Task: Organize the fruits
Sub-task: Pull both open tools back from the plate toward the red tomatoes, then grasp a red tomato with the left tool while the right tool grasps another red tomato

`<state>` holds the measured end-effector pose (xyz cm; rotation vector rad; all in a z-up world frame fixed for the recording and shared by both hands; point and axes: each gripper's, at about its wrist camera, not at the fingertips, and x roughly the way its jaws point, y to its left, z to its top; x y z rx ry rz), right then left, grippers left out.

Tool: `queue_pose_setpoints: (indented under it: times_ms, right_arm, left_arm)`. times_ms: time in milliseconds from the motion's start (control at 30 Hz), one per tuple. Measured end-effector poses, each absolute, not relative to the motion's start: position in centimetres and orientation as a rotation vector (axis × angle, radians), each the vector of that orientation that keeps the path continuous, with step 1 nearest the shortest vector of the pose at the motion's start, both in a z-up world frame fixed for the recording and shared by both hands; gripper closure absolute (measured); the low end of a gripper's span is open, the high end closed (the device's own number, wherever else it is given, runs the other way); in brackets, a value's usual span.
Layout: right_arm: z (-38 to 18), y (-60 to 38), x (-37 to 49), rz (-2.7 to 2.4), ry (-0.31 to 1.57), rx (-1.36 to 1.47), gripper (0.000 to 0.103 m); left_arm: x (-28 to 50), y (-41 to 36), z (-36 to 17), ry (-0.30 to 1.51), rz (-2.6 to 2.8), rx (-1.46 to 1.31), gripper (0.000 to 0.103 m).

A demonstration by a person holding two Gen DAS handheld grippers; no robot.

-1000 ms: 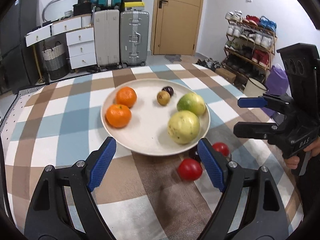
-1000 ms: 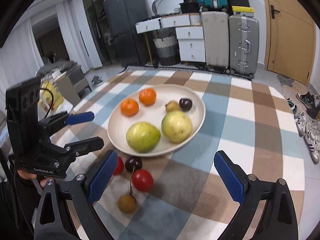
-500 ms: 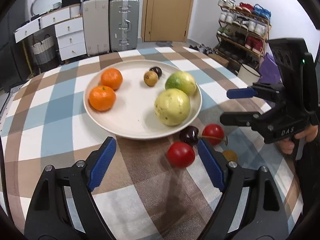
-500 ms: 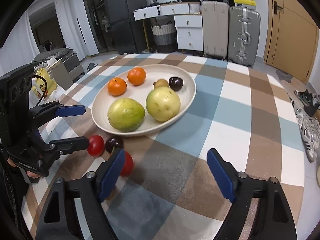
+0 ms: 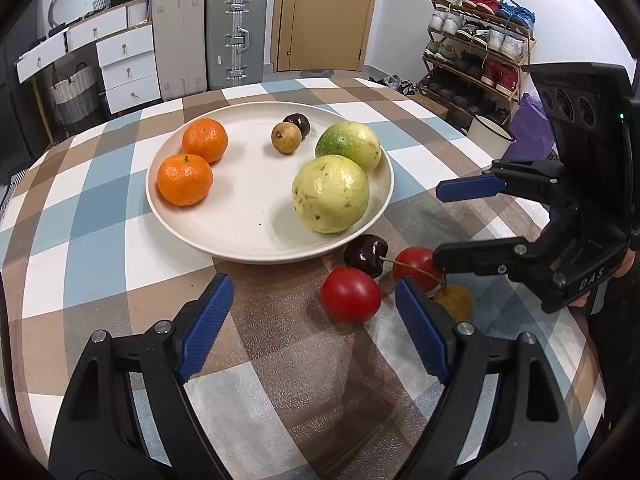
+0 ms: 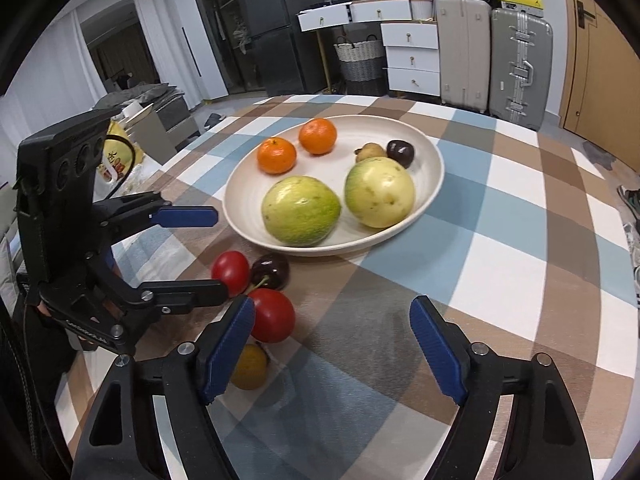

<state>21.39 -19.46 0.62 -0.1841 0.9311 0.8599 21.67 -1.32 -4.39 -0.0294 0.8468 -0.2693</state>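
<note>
A cream plate on the checked tablecloth holds two oranges, two green-yellow guavas, a small brown fruit and a dark one. In front of the plate lie a red tomato, a dark cherry, a second tomato and a yellow-brown fruit. My left gripper is open just short of the near tomato, its right finger beside it. My right gripper is open over bare cloth, with a tomato by its left finger.
The round table's edge drops off behind the plate. Suitcases, white drawers and a door stand at the far wall, with a shoe rack to the right. A hand holds each gripper from the side.
The right gripper's jaws have narrowed. Both grippers have tipped downward and the left has sunk, so the loose fruits sit closer to the fingertips.
</note>
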Motion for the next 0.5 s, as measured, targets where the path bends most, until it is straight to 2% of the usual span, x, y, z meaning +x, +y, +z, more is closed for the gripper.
queue_pose_setpoints:
  times_ms: [67,233,267,500]
  right_arm:
    - [0.5,-19.2,21.2,0.874,0.937,-0.18,0.022]
    - [0.4,-18.4,20.6,0.909,0.939,-0.2,0.025]
    - [0.3,-18.2,20.4,0.917,0.941,-0.203,0.026]
    - [-0.3,-16.9,19.7,0.973,0.972,-0.198,0.04]
  left_arm:
    - [21.8,-1.3,-4.5,0.853,-0.277,-0.039,0.023]
    - [22.0,-1.3,-4.9,0.88,-0.294,-0.051,0.04]
    - [22.1,-1.4,-4.9,0.882,-0.297,-0.051,0.042]
    - [22.0,-1.6,-5.1,0.891,-0.354,-0.087,0.069]
